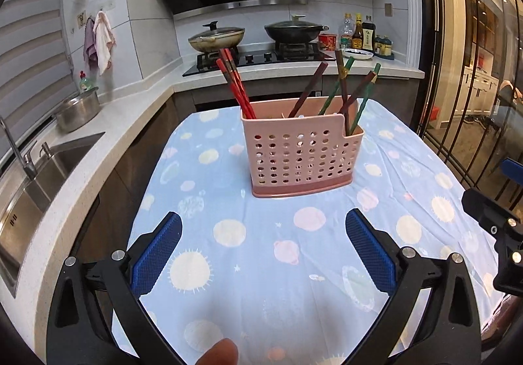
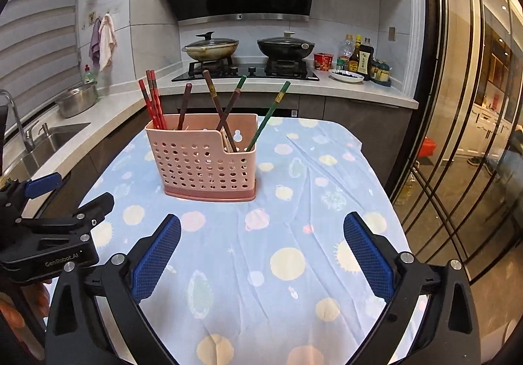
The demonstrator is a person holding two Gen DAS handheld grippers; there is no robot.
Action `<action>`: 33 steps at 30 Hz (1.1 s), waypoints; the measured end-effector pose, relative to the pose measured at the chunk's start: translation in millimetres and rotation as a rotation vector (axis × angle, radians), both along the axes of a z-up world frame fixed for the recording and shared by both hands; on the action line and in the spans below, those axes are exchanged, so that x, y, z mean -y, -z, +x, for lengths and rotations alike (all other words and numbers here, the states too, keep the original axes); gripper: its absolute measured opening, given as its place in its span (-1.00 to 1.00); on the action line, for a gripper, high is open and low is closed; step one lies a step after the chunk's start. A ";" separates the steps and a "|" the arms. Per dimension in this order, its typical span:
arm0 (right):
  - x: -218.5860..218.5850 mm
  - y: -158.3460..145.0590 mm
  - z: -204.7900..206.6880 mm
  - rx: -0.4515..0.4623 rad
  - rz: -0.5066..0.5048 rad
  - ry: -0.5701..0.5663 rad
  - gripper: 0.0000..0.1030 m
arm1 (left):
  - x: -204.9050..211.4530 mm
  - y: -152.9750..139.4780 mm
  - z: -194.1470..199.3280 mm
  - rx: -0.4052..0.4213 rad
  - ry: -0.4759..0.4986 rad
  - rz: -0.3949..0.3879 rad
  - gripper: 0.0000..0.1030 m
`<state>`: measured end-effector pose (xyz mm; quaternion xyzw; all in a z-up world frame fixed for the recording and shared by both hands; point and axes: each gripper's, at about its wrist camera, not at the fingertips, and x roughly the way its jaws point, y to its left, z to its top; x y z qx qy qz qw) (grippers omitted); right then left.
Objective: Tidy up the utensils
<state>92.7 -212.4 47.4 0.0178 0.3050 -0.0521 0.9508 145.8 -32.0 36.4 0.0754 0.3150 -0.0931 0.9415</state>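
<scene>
Kitchen | pink caddy stands mid-worktop toward the far edge, chopsticks upright inside | left tongs and right tongs spread, empty | sorting looks finished; next move likely regrouping mixed colours.

Table under blue planet-print cloth, pink perforated utensil holder standing on it

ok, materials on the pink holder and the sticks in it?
Pink perforated utensil holder: looks like moulded plastic, matte, with uniform round holes and a darker pink base. Red chopsticks: probably lacquered wood or plastic; the glossy colour leaves it open. Green chopsticks: the same, with a gold band near the top.
</scene>
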 end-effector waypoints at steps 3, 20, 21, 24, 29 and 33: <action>-1.1 2.2 -4.1 0.004 -0.024 0.016 0.87 | -3.0 8.0 -4.1 -0.026 -0.004 -0.020 0.86; -12.5 22.8 -11.8 -0.038 -0.007 0.003 0.87 | -9.7 29.1 -16.8 -0.077 -0.016 -0.048 0.86; -12.6 23.0 -11.9 -0.038 -0.007 0.003 0.87 | -9.9 28.9 -16.9 -0.076 -0.018 -0.047 0.86; -13.2 24.5 -11.5 -0.040 -0.004 0.003 0.87 | -10.2 28.5 -17.2 -0.073 -0.019 -0.046 0.86; -13.6 27.1 -11.3 -0.044 -0.008 0.002 0.87 | -10.2 28.0 -17.7 -0.062 -0.021 -0.039 0.86; -15.3 28.9 -10.4 -0.049 -0.009 0.001 0.87 | -12.6 26.8 -19.5 -0.050 -0.028 -0.042 0.86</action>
